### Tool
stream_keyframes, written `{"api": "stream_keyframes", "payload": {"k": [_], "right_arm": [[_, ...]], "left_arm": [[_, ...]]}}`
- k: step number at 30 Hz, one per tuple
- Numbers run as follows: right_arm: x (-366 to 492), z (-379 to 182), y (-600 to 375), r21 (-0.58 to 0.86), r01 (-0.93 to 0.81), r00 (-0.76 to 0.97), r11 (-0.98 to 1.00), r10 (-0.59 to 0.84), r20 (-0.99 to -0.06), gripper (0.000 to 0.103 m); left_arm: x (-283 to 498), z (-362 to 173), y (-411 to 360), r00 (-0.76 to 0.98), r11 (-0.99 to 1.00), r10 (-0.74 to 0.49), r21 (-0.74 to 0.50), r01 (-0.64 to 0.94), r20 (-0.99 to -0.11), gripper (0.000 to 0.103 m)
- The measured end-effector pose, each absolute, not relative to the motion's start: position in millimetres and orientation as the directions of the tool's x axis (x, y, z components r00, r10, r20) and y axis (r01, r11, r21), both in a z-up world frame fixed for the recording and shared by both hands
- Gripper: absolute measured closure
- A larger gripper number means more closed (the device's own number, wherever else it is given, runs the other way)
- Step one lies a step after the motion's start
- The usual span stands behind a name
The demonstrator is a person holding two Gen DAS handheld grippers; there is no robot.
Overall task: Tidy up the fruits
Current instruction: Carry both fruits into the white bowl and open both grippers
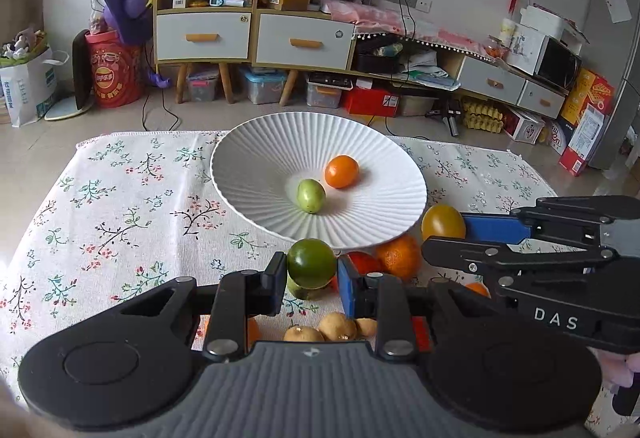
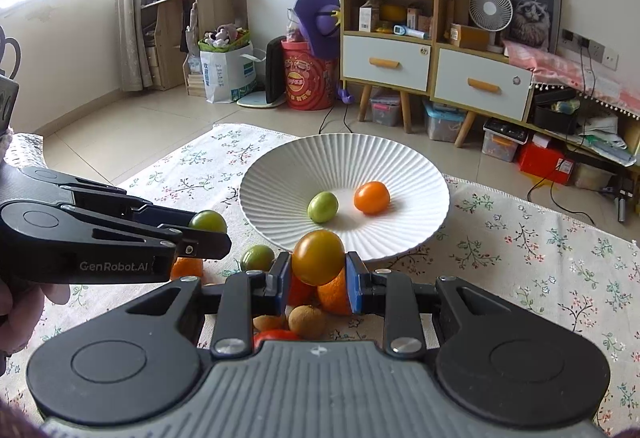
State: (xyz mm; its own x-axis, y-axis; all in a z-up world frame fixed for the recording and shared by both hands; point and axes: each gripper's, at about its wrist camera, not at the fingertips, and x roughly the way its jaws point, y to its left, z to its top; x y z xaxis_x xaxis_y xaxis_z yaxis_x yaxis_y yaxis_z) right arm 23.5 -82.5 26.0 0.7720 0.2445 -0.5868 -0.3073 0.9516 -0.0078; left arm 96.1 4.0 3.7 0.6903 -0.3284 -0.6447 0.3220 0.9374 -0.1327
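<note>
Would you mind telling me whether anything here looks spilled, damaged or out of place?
Nothing stands out. Two fruits lie in the plate; each tool, left and right, grips a fruit; the rest lie loose on the cloth.

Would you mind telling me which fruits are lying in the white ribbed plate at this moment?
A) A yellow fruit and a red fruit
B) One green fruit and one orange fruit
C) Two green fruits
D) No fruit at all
B: in the white ribbed plate lie just a small green fruit and a small orange fruit, close together but apart; the other fruits sit on the cloth or in the grippers.
</note>
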Motion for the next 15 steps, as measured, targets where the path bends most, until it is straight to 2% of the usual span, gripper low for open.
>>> {"api": "stream_keyframes", "payload": {"k": [7,15], "right_arm": [[45.7,23.5,-80.8,-0.011,-0.288,0.768,0.958,0.224,-0.6,0.077],[72.4,20.1,-88.0,-0.01,-0.246,0.761,0.969,0.187,-0.622,0.077]], "left_arm": [[136.9,2.8,2.2,0.659,0.943,-0.325,-0.179,0.281,-0.678,0.088],[175.6,-4.4,5.3,0.656,0.94,-0.34,-0.22,0.26,-0.674,0.088]]}}
